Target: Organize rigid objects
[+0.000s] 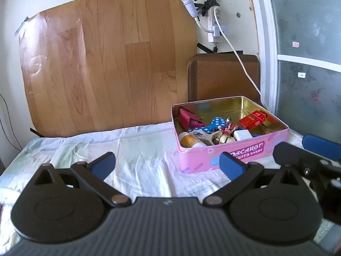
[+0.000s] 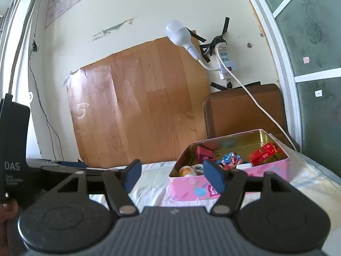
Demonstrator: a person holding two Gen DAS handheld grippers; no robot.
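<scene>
Pink tin [image 1: 234,155] — full, uncovered

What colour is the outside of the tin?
Pink, with small coloured shapes on the tin. It shows best in the left wrist view.

A pink tin [image 1: 232,155] showed a glossy, gold-toned metal interior on a wrinkled pale cloth sheet [image 1: 138,149]. Behind it, a shiny wood-grain panel [image 1: 106,64] caught glare. The left gripper [image 1: 167,162] looked like matt black plastic, with blue pads [image 1: 231,163].

Tin [image 1: 232,157] sits on sheet [image 1: 136,149], apparently before the chair [image 1: 223,76].
</scene>
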